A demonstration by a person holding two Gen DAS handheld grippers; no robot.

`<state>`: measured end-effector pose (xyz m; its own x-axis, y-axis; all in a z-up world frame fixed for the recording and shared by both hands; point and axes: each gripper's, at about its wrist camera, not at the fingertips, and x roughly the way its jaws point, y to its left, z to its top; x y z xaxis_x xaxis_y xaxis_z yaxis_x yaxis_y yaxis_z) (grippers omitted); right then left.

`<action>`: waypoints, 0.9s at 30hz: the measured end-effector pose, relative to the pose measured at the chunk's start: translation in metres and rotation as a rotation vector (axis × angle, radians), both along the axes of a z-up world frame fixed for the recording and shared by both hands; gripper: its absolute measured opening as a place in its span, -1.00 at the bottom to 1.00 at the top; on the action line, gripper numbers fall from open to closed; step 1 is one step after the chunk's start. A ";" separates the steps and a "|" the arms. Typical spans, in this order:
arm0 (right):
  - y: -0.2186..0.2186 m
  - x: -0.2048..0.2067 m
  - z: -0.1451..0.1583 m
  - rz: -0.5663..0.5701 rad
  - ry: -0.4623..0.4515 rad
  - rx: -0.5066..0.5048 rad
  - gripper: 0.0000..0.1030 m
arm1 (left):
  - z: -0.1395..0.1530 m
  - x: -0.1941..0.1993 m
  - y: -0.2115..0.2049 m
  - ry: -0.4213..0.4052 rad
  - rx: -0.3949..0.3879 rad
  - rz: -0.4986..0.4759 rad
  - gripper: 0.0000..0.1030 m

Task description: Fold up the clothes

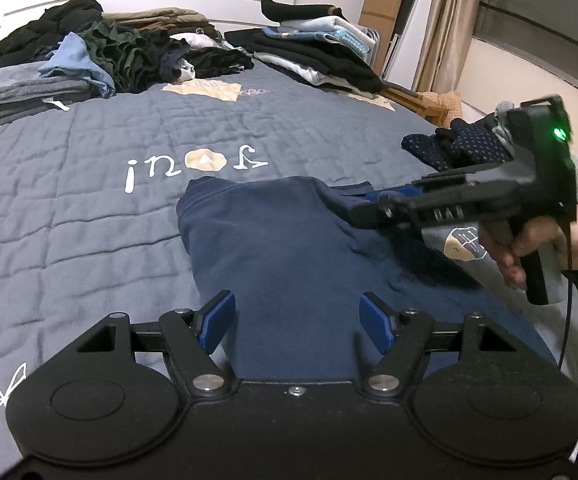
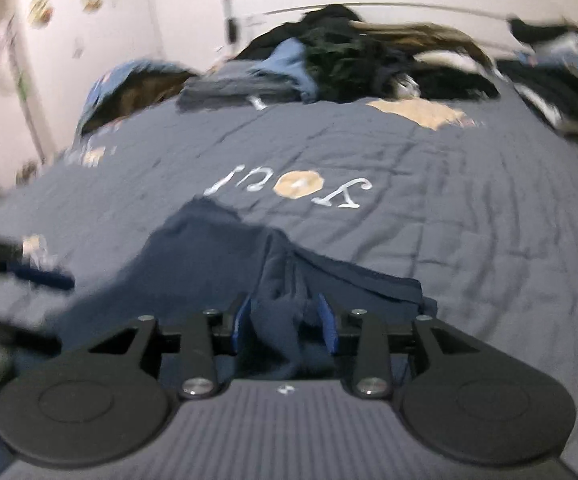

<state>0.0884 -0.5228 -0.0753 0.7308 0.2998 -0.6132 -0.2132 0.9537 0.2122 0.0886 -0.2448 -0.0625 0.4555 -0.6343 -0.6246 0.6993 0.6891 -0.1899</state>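
A navy garment point(image 1: 281, 240) lies partly folded on the blue quilt point(image 1: 89, 208). In the left wrist view my left gripper point(image 1: 297, 320) hovers over its near end, open, with nothing between its blue pads. A hand point(image 1: 537, 244) holds my right gripper point(image 1: 373, 206), which reaches in from the right to the garment's lifted right edge. In the blurred right wrist view the right gripper point(image 2: 285, 320) has a bunched ridge of the navy garment point(image 2: 209, 248) filling the gap between its pads, and the cloth rises from the bed up to them.
Along the far side of the bed lie a heap of unfolded dark clothes point(image 1: 109, 52), a grey folded stack point(image 1: 21, 92) and folded piles point(image 1: 317, 52) at the back right. A dotted navy garment point(image 1: 461, 148) sits at the bed's right edge, behind the right gripper.
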 end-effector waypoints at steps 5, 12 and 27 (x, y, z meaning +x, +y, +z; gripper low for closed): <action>-0.005 0.012 -0.008 -0.077 0.018 0.036 -0.37 | 0.000 0.000 0.000 -0.002 -0.001 0.003 0.33; 0.002 0.004 -0.005 -0.090 -0.168 -0.131 -0.80 | 0.000 0.000 0.000 -0.003 0.006 0.007 0.33; -0.044 0.002 0.005 -0.253 -0.080 -0.054 -0.50 | 0.002 0.005 0.006 0.007 -0.015 0.030 0.33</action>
<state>0.0906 -0.5665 -0.0706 0.8250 0.0697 -0.5609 0.0195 0.9883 0.1514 0.0936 -0.2384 -0.0606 0.4701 -0.6294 -0.6188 0.6768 0.7071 -0.2050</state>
